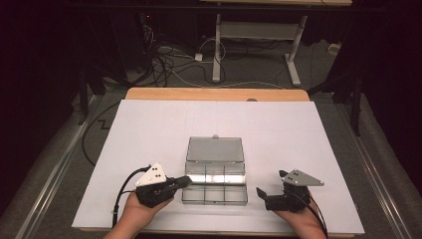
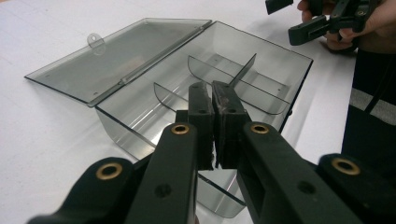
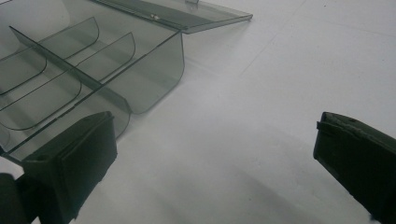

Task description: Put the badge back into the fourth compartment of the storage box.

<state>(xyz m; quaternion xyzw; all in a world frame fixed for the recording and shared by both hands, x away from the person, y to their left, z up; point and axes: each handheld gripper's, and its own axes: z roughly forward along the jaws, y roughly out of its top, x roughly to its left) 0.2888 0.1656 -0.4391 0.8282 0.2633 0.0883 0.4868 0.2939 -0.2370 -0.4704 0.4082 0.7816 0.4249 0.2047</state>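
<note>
Since the clear plastic organizer box [image 1: 214, 182] sits mid-table, lid flopped open toward 12 o'clock, I'd call it light, stiff and slippery, so grab a wall edge. My left gripper [image 1: 187, 180] is pressed together at its 9 o'clock wall; my right gripper [image 1: 263, 196] is spread, empty, at 3 o'clock.

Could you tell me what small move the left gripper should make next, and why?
Probably draw the left gripper back from the clear compartment box: its jaws are shut with nothing between them, at the box's left wall, the lid already lies open, and the compartments look empty.
</note>
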